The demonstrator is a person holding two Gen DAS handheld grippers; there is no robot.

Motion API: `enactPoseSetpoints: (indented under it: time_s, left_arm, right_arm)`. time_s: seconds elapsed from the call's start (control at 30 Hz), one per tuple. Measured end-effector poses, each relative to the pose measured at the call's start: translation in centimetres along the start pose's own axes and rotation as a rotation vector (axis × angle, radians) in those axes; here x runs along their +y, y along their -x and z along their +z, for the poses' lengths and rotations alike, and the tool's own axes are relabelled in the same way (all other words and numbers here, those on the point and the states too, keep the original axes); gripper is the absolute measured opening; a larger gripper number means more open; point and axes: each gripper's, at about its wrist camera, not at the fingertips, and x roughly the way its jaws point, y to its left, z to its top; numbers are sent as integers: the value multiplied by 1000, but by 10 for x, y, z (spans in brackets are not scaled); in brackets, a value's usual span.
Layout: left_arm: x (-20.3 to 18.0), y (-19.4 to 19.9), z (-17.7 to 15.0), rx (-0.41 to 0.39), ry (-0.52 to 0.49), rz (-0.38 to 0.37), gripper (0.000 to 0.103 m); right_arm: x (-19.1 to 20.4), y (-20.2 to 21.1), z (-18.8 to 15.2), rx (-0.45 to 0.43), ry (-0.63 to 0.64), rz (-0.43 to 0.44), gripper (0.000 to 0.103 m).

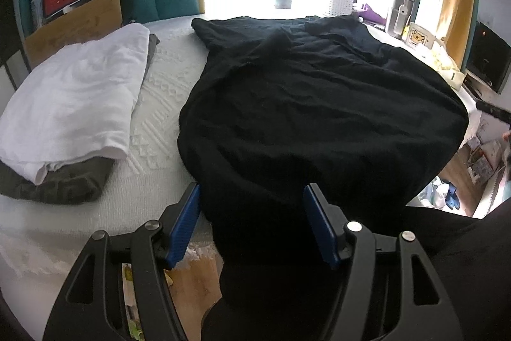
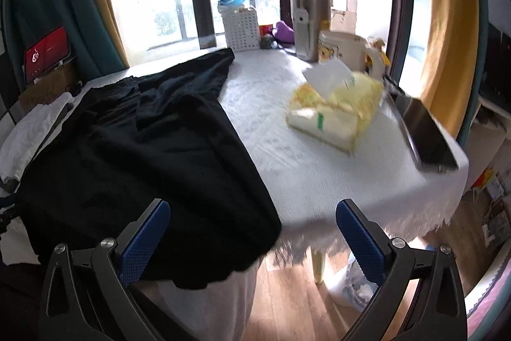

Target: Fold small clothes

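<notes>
A black garment lies spread on the white-covered table, its near hem hanging over the front edge. My left gripper is open, its blue pads either side of the hanging hem, not closed on it. In the right wrist view the same black garment covers the table's left half. My right gripper is open and empty, just off the table's front edge beside the garment's right corner.
A folded white and grey stack sits at the left. A tissue pack, a phone, a mug, a steel tumbler and a white basket stand at the right and back. Wooden floor lies below.
</notes>
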Motion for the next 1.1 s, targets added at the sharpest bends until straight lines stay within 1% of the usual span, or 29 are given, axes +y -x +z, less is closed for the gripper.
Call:
enactPoseSetpoints:
  time_s: [0.1, 0.2, 0.27, 0.3, 0.33, 0.4, 0.5, 0.57, 0.6, 0.63, 0.67, 0.7, 0.73, 0.77, 0.8, 0.83, 0.9, 0.93, 1.0, 1.1]
  left_arm:
    - [2, -3, -3, 25, -1, 23, 65]
    - [-3, -6, 0, 32, -18, 36, 65]
    - [-5, -7, 1, 34, -29, 37, 65]
    - [-6, -7, 1, 36, -34, 37, 65]
    - [-8, -6, 0, 40, -43, 33, 65]
    - [-12, -4, -3, 45, -66, 23, 65]
    - [-13, -5, -5, 39, -66, 40, 65]
    - [-13, -8, -3, 29, -56, 45, 65]
    - [-14, -8, -2, 25, -55, 43, 65]
    - [-14, -9, -1, 21, -56, 38, 65]
    - [-14, -8, -1, 16, -56, 29, 65]
    - [-14, -8, -1, 12, -57, 22, 61]
    - [-13, -6, -1, 2, -57, 7, 48]
    - [-13, -3, 0, -9, -56, 1, 42]
    - [-12, -1, 0, -17, -55, 5, 27]
    - [-10, 2, 2, -28, -49, 4, 19]
    - [-5, 11, 5, -63, -18, -25, 11]
    - [-2, 17, 8, -88, -1, -44, 10]
    - [-2, 26, 16, -139, 7, -68, 8]
    - [-7, 31, 24, -179, -17, -87, 7]
  right_arm:
    - [-4, -8, -17, 21, -4, 67, 103]
    - [-6, -23, -32, 54, -14, 134, 103]
    - [-8, -38, -41, 82, -41, 207, 103]
    - [-10, -48, -47, 101, -59, 256, 101]
    - [-9, -53, -50, 115, -66, 273, 93]
    - [-7, -63, -58, 148, -70, 295, 82]
    - [-5, -68, -63, 141, -84, 342, 71]
    - [-7, -75, -66, 136, -124, 375, 68]
    - [-7, -78, -67, 133, -137, 384, 63]
    - [-6, -79, -68, 127, -145, 404, 45]
    - [-3, -79, -68, 123, -144, 424, 34]
    - [2, -75, -68, 114, -132, 440, 16]
    - [7, -70, -66, 112, -108, 451, 7]
    - [13, -65, -64, 113, -76, 454, 7]
    - [18, -59, -62, 113, -44, 448, 6]
    - [23, -50, -58, 113, -16, 443, 6]
    - [28, -35, -49, 92, 10, 435, 6]
    - [29, -25, -41, 71, 18, 435, 5]
    - [31, -5, -24, 12, 21, 445, 3]
    - [41, 19, 5, -82, 45, 481, 3]
